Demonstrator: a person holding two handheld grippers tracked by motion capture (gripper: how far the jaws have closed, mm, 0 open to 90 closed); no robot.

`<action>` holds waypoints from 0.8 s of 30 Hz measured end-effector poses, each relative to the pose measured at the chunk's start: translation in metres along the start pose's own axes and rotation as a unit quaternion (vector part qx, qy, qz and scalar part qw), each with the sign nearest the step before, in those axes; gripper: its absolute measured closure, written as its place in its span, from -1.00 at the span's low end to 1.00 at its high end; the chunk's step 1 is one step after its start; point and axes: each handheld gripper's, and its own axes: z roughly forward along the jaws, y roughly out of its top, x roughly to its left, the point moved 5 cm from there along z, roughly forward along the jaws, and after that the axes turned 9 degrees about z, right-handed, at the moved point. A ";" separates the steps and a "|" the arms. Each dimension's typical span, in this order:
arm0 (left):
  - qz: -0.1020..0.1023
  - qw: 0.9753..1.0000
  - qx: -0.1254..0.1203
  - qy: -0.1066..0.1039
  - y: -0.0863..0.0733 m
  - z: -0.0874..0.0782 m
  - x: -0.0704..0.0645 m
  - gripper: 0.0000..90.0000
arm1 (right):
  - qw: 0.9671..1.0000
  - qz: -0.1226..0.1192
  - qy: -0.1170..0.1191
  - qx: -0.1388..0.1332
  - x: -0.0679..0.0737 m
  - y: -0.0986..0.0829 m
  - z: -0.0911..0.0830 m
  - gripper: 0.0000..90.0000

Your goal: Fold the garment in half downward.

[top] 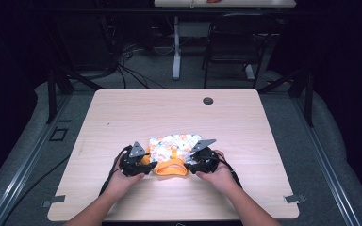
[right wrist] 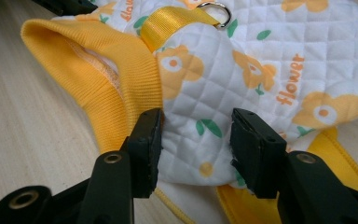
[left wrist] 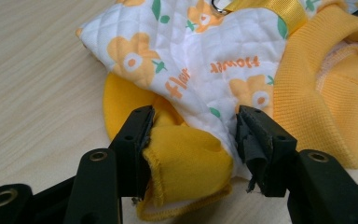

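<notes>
Forearms come in from the near edge of the table [top: 122, 108], and my hands hold one gripper each at the near middle of the light wooden top. The left gripper [left wrist: 193, 140] sits at the left end of a small quilted garment [top: 174, 150]; its jaws stand apart with a folded yellow cuff [left wrist: 186, 163] between them — the left jaw touches the cuff, while a gap shows at the right jaw, so I read it as open, not clamped. The right gripper [right wrist: 196, 135] sits at the garment's right end, jaws spread as well, with the white quilted edge lying between them; whether the pads press the fabric I cannot tell.

The garment lies flat between the two grippers, white with orange flowers and the word "flower" printed on it. Its yellow ribbed collar [top: 170, 168] faces the near edge. A yellow strap [right wrist: 177, 21] runs up the back to a metal ring [right wrist: 216, 14].

Farther off, a dark round grommet [top: 208, 100] sits in the tabletop near its far edge — well apart from the garment. Beyond the table stands a black chair [top: 238, 44] on grey floor.
</notes>
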 end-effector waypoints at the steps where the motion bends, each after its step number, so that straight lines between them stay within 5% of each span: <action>1: -0.003 1.000 -0.002 0.000 0.000 0.001 0.001 0.05 | 1.000 0.001 0.000 0.002 -0.001 0.000 0.000 0.17; 11: -0.011 1.000 -0.005 0.005 0.002 0.001 0.002 0.06 | 1.000 0.008 -0.002 -0.002 -0.004 0.005 0.002 0.15; 24: -0.028 0.999 -0.025 -0.008 0.007 -0.025 -0.002 0.05 | 1.000 -0.002 0.000 -0.021 0.008 0.006 -0.019 0.10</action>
